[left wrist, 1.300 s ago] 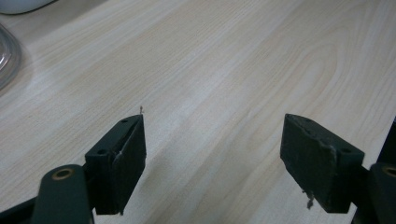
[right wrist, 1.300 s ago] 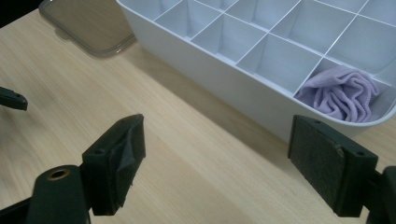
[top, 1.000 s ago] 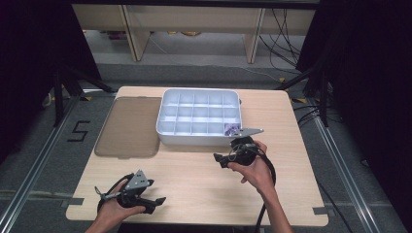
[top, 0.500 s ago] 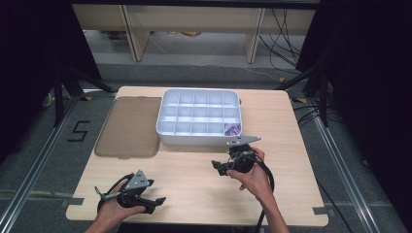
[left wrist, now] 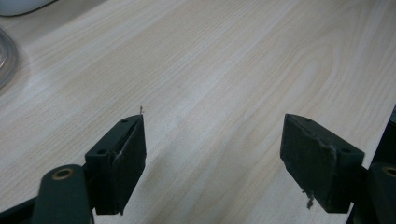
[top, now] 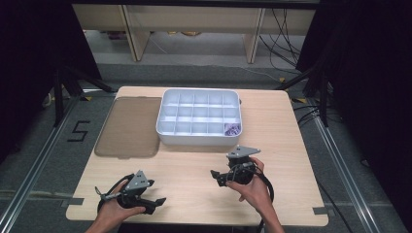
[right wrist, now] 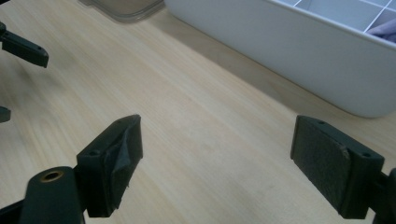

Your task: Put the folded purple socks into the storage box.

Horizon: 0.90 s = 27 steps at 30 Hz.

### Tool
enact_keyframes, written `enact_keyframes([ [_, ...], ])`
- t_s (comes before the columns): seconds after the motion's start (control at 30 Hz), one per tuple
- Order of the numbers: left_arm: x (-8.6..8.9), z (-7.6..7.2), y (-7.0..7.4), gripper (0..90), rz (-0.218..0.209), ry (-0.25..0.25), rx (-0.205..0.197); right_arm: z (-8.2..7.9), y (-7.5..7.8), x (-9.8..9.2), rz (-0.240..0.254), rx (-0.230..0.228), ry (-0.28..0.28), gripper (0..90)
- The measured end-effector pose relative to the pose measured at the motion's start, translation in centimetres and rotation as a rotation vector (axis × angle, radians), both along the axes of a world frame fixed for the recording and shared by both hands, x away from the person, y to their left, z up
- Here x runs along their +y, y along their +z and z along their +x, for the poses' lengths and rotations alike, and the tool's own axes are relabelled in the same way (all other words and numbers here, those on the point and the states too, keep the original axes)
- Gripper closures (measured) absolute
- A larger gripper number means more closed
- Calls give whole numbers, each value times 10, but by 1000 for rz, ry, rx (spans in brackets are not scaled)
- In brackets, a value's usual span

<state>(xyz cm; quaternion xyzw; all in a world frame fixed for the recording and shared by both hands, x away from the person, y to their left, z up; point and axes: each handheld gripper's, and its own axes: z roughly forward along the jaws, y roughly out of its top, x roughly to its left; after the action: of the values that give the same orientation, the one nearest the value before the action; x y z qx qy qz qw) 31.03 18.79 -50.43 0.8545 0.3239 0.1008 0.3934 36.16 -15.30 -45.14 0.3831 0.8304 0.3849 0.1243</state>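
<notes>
The right gripper point(top: 219, 175), its fingers spread wide and empty, hovered just near of the white compartment tray point(top: 194, 139), whose near-right cell held a purple item point(top: 232, 129), while the equally open, empty left gripper point(top: 156, 202) sat farther off at the tabletop's point(top: 194, 170) near-left edge.

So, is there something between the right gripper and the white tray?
Nothing visible. Bare table lies between the right gripper and the white tray; its jaws stand open and empty. The brown lid lies left of the tray, off that path.
</notes>
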Motion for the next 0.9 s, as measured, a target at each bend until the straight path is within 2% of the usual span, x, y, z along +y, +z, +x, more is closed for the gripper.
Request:
enact_keyframes([
  [0.13, 0, 0, 0, 222, 7, -5, -2, -7, -6, 1, 2, -6, 4, 176],
  [0.17, 0, 0, 0, 221, 24, -19, -9, -10, -7, 1, 4, 14, 5, 177],
  [0.2, -1, -1, 0, 221, 15, -6, 0, -11, -9, 1, 0, -4, 16, 176],
  [0.23, 0, 0, 1, 221, 20, -26, -8, -13, -11, 2, 8, 4, 9, 176],
  [0.27, -1, -1, 0, 222, 19, -24, -10, -14, -13, 1, -1, -7, 21, 176],
  [0.33, -1, 0, 0, 221, 23, -32, -12, -17, -16, 1, -1, 3, 23, 175],
  [0.4, -1, -1, 0, 221, 26, -27, -11, -21, -19, 1, 3, 18, 21, 174],
  [0.43, -2, -1, 0, 221, 18, -15, 0, -22, -22, 1, -5, 7, 35, 173],
  [0.47, -2, -1, 0, 221, 18, -15, -1, -25, -23, 2, -2, 27, 27, 172],
  [0.57, -2, -2, -1, 221, 12, -15, 2, -28, -29, 2, -15, -1, 56, 167],
  [0.6, -2, -1, 0, 221, 31, -21, -10, -31, -29, 3, -12, 10, 49, 165],
  [0.63, -2, -2, -1, 220, 21, -18, -9, -31, -31, 3, -15, -3, 62, 165],
  [0.67, -3, -2, 0, 220, 21, -23, -8, -34, -32, 3, -12, 7, 58, 164],
  [0.7, -3, -3, 0, 220, 23, -26, -10, -34, -34, 3, -11, -9, 70, 164],
  [0.73, -3, -2, 0, 219, 26, -27, -10, -37, -34, 4, -10, 2, 65, 164],
  [0.87, -3, -3, -1, 212, 27, -22, -9, -41, -38, 3, -11, -2, 92, 164],
  [0.9, -3, -2, -1, 211, 30, -19, -10, -43, -38, 3, -9, 8, 75, 164],
])
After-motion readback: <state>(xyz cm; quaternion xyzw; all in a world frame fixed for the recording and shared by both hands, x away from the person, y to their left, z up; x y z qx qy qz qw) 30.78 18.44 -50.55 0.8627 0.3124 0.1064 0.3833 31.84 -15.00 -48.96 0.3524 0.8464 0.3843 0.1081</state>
